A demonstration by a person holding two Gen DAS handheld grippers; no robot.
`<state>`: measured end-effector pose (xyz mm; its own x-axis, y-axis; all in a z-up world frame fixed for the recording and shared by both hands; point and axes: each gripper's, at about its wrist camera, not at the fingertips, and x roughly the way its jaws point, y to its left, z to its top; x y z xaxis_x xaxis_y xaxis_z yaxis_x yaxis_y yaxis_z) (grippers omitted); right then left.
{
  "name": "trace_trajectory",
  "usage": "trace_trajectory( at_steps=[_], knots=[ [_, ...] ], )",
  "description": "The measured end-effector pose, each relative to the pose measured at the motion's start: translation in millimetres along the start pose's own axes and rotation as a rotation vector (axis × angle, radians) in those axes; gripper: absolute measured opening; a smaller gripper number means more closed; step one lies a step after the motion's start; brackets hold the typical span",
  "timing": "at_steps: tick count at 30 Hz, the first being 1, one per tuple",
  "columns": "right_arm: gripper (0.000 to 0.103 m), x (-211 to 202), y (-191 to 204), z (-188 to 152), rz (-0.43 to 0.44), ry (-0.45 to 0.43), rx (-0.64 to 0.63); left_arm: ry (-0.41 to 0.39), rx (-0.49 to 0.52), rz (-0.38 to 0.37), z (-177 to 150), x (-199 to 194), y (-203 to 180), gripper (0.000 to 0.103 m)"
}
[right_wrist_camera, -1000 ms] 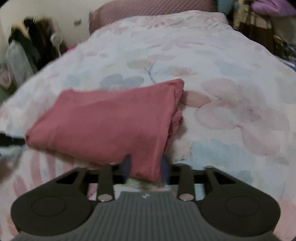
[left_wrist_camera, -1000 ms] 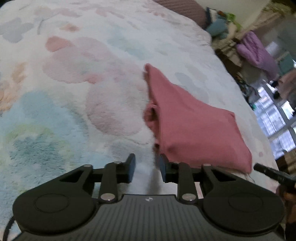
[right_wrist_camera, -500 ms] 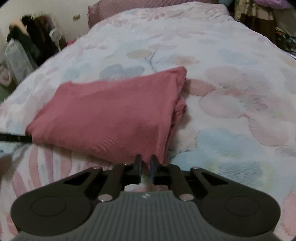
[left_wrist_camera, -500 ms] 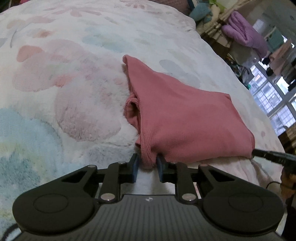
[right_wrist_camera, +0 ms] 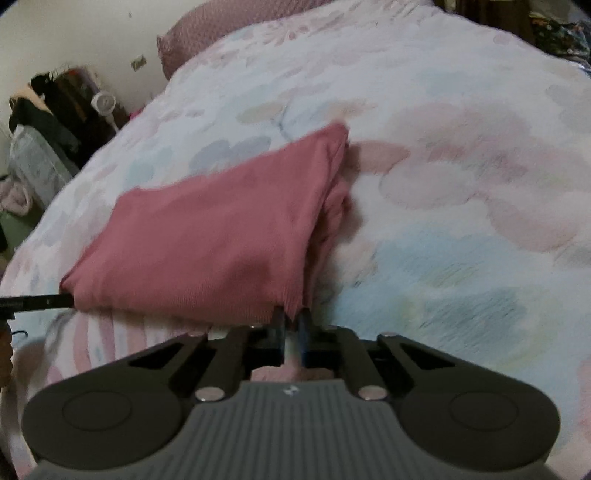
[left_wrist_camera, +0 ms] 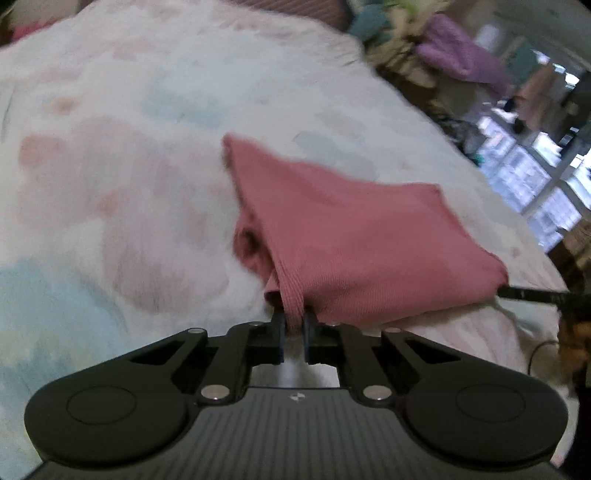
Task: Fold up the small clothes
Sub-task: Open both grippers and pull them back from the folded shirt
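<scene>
open bedspread (left_wrist_camera: 110, 184) around pink garment (left_wrist_camera: 351, 236)

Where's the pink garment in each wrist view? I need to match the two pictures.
Left wrist: pink garment sits centre to right, its near-left corner between the closing left gripper's pads.
Right wrist: pink garment sits centre to left, its near-right corner pinched in the shut right gripper.
Shared landmark: the mauve pillow at the bed's far end.
</scene>
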<state>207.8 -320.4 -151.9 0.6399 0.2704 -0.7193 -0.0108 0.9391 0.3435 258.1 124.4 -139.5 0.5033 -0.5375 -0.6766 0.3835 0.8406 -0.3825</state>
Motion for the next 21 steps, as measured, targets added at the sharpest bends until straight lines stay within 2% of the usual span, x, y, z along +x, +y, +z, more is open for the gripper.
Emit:
trace_trajectory(
  at_steps=[2,4,6,8,9,13,15,16,17,18,21],
  knots=[
    [0.0,-13.9,-5.3,9.0,0.015,-0.022,-0.013,-0.018,0.071,-0.017,3.7,-9.9,0.6,0.008],
    [0.0,-22.9,-8.0,13.0,0.013,-0.033,-0.038,-0.007,0.174,0.016,3.6,-13.0,-1.3,0.005],
    [0.0,-23.8,-14.2,13.7,0.015,-0.025,-0.038,0.082,0.201,0.083,0.1,-2.9,3.6,0.004],
    [0.0,-16.9,-17.9,10.3,0.019,0.002,-0.034,0.192,0.172,0.117,-6.5,11.8,12.7,0.003],
    [0.0,-10.7,-18.0,7.1,0.016,0.022,-0.044,0.198,0.167,0.117,-10.1,12.7,14.7,0.003],
    [0.002,5.2,-15.5,-3.9,0.011,0.073,-0.065,0.14,0.078,0.109,-10.4,-3.6,20.4,0.004],
    [0.01,5.4,-14.1,-4.7,-0.004,0.077,-0.071,0.089,0.024,0.097,-7.4,-15.7,22.2,0.006],
    [0.013,3.0,-14.5,-4.1,-0.004,0.074,-0.064,0.06,0.0,0.088,-5.0,-22.2,22.6,0.01],
    [0.02,-0.6,-15.1,-2.6,-0.014,0.065,-0.059,0.025,-0.032,0.07,-1.9,-28.6,23.7,0.015],
    [0.023,-4.7,-15.1,0.0,-0.03,0.051,-0.052,-0.008,-0.062,0.053,0.5,-33.0,25.7,0.023],
    [0.023,-18.6,-13.6,10.0,-0.055,-0.021,-0.026,-0.097,-0.128,-0.009,10.4,-36.7,21.2,0.033]
  ],
)
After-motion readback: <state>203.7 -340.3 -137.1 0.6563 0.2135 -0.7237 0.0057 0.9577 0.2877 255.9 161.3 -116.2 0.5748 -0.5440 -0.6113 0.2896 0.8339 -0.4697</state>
